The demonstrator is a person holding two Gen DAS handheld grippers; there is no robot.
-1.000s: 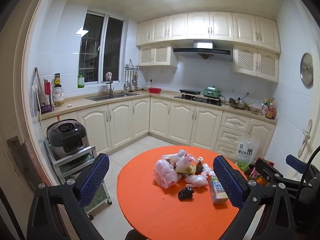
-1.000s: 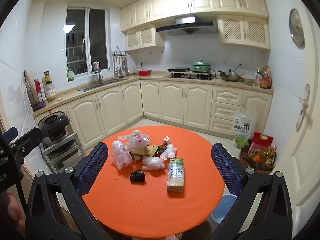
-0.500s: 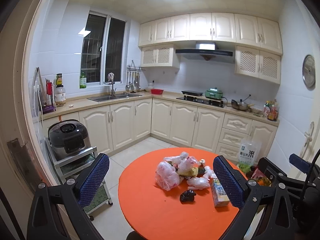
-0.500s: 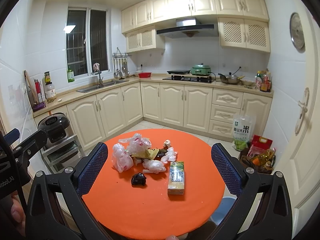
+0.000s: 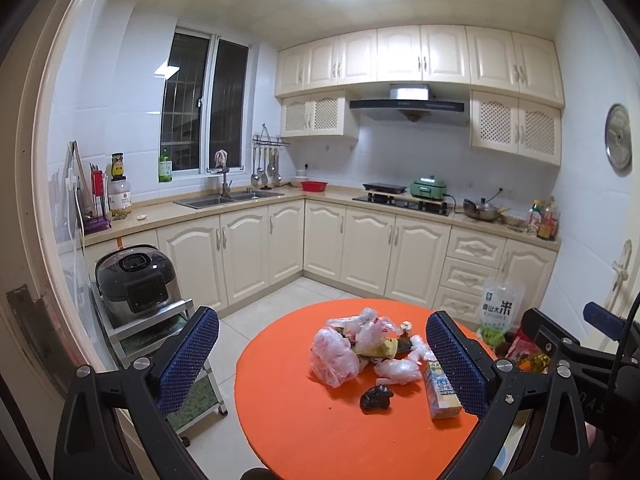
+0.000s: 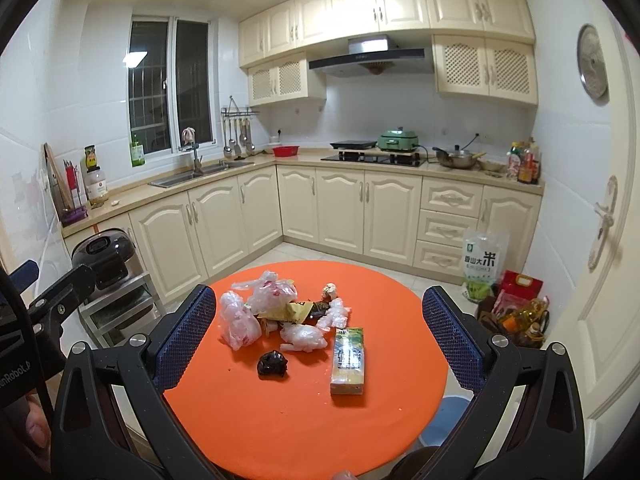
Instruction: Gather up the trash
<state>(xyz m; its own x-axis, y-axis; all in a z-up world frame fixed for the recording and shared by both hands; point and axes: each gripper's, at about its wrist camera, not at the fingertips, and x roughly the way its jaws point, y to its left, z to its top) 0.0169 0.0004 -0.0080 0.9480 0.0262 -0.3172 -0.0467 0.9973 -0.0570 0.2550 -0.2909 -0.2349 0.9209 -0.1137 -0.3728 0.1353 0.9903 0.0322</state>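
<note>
A round orange table carries a heap of trash: crumpled clear plastic bags, a yellow wrapper, a small black wad and a drink carton lying flat. My left gripper is open and empty, held above the table's near left side. My right gripper is open and empty, above the near edge, the trash between its fingers in view.
A rice cooker stands on a metal cart at the left. Bags of groceries and a rice bag lie on the floor at the right by the door. A blue bin shows under the table's right edge.
Both grippers have tilted slightly down and eased toward the table; the trash sits a little lower and larger in both views. Nothing on the table has moved.
</note>
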